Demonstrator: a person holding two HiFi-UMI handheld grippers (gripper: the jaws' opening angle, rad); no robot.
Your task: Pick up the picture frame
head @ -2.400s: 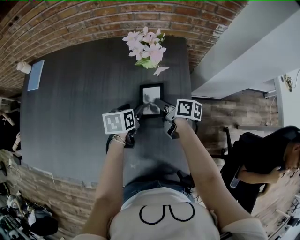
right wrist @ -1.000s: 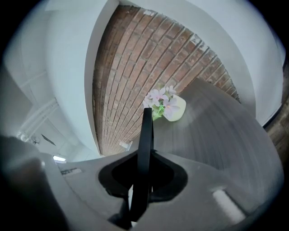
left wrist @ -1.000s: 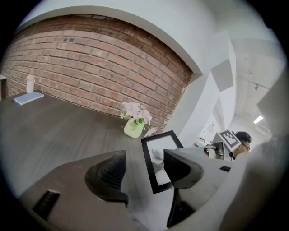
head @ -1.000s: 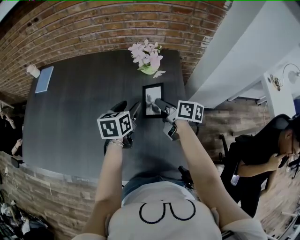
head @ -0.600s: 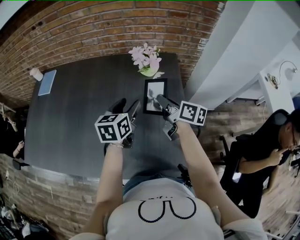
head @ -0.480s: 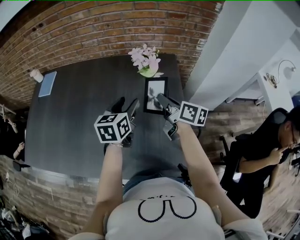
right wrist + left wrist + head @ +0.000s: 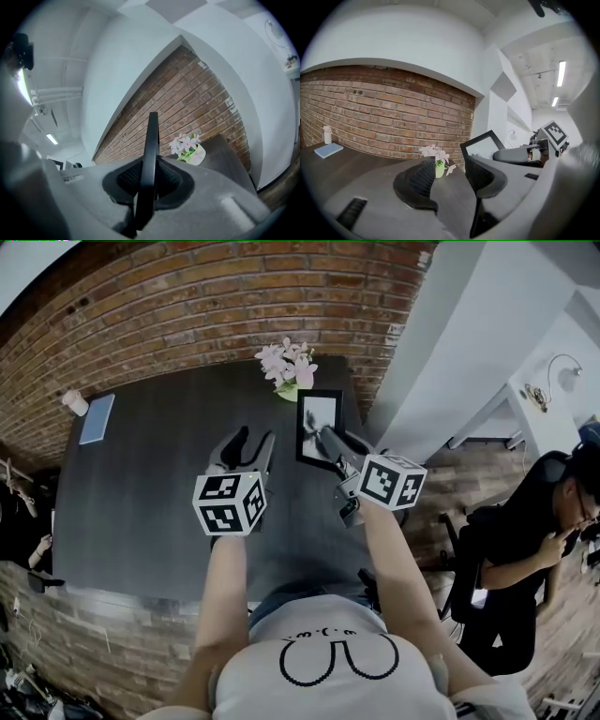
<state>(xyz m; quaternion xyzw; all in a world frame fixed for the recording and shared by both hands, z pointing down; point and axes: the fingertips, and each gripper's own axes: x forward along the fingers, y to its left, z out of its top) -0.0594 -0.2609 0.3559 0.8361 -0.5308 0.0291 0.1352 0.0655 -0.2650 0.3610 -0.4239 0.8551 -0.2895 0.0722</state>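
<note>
Dark bench (image 7: 141,484), flowers (image 7: 286,367) at 12. R claw (image 7: 328,439) pinches frame (image 7: 319,413) by its thin edge at 1 o'clock, prob. lifted clear. L claw (image 7: 248,442) empty, jaws apart but just been narrowing; spare.

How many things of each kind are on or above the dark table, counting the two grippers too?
frame: 1
grippers: 2 (left gripper, jaws have just been closing, nothing between them; right gripper, jaws shut on the frame)
flowers: 1
blue book: 1
white container: 1
total: 6
</note>
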